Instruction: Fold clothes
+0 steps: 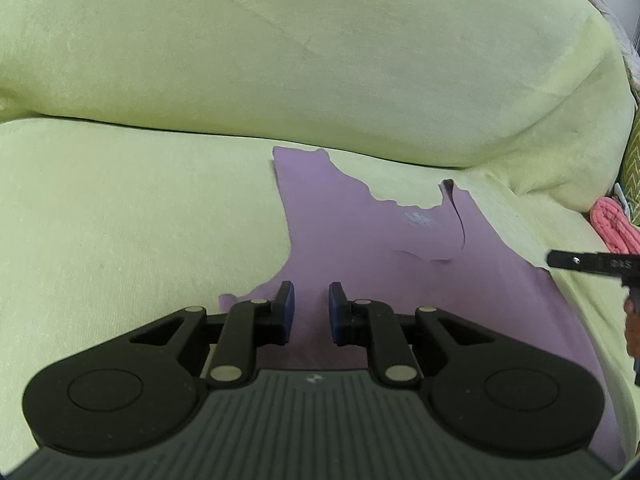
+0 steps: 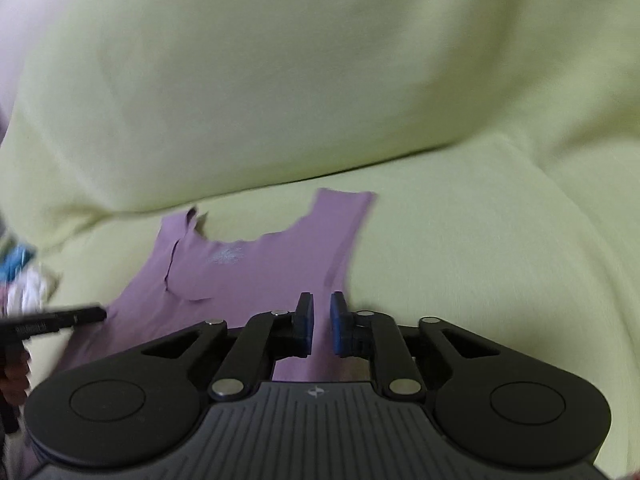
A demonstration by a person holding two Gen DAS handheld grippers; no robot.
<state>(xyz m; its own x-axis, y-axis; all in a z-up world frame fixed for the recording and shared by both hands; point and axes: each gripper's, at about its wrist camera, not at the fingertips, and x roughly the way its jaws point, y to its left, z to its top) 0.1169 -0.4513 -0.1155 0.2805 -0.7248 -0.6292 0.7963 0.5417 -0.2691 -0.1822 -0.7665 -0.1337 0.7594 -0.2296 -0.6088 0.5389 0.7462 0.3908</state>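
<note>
A purple tank top point(image 1: 360, 232) lies spread flat on a light green sofa seat point(image 1: 120, 208), straps toward the backrest. My left gripper point(image 1: 311, 300) hovers over its left side with the jaws open and nothing between them. In the right wrist view the same tank top point(image 2: 256, 276) shows, and my right gripper point(image 2: 322, 312) is open and empty over its right side edge. The other gripper's black tip shows at the right edge of the left wrist view point(image 1: 584, 262) and at the left edge of the right wrist view point(image 2: 60, 318).
The green sofa backrest point(image 1: 320, 60) rises just behind the top. A pink folded cloth point(image 1: 614, 224) and a patterned cushion point(image 1: 632, 172) sit at the far right. A pile of blue and white clothes point(image 2: 20, 280) lies at the left of the right wrist view.
</note>
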